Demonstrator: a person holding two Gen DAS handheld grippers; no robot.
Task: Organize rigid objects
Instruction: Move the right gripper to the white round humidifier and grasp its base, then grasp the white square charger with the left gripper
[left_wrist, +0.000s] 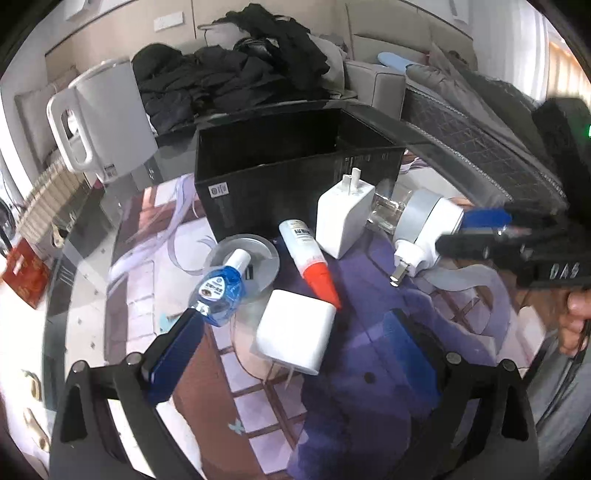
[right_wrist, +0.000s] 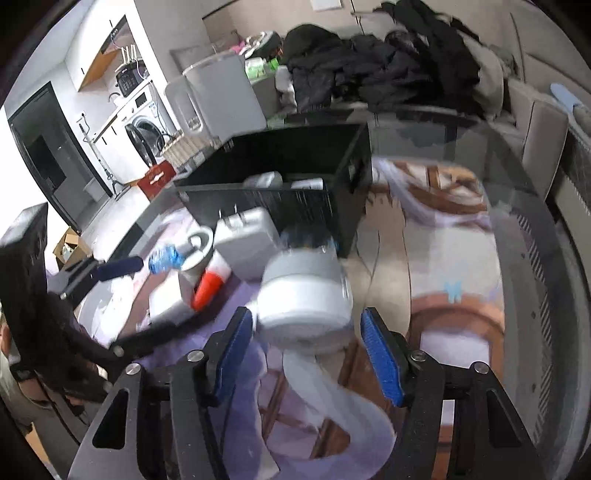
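In the left wrist view my left gripper (left_wrist: 295, 350) is open over a flat white charger block (left_wrist: 295, 332) lying between its fingers. Beyond it lie a small blue bottle (left_wrist: 218, 291), a white tube with a red cap (left_wrist: 310, 258) and an upright white plug adapter (left_wrist: 345, 218). A black open box (left_wrist: 295, 173) stands behind them. In the right wrist view my right gripper (right_wrist: 308, 350) is open, its blue pads either side of a grey-and-white plug-in device (right_wrist: 303, 295) lying on the mat. The black box (right_wrist: 277, 206) holds some pale items.
A clear round lid (left_wrist: 245, 254) lies under the blue bottle. A white kettle (left_wrist: 103, 118) stands at the back left of the glass table (left_wrist: 88, 236). Black clothes (left_wrist: 236, 70) are piled behind the box. A person's hand (left_wrist: 576, 314) holds the right gripper.
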